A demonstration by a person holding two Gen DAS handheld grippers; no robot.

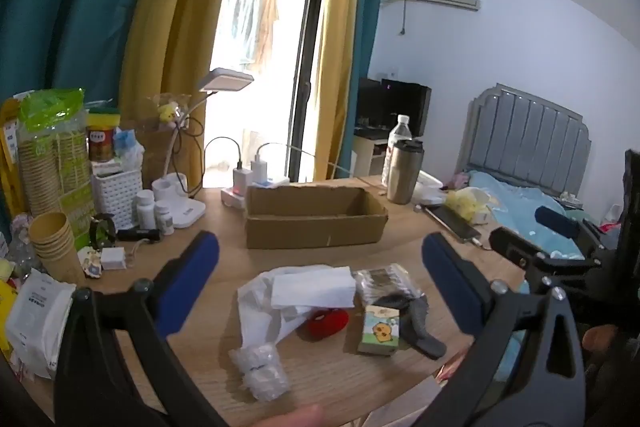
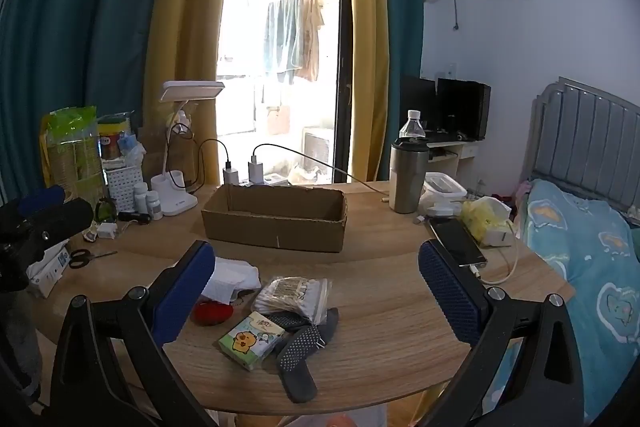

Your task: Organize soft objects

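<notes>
While both grippers hang wide open and empty above the bench (image 2: 380,327), the left gripper (image 1: 320,287) frames a white cloth (image 1: 288,295) and the right gripper (image 2: 316,291) frames a dark sock (image 2: 300,351), tissue pack (image 2: 250,341) and red soft piece (image 2: 211,311), all lying near the cardboard box (image 2: 276,217).

Both wrist views look forward between open jaws, down across the counter (image 1: 360,379) toward the window. The left view sits lower and nearer. Both share the cardboard box (image 1: 316,217) (image 2: 276,217).
</notes>
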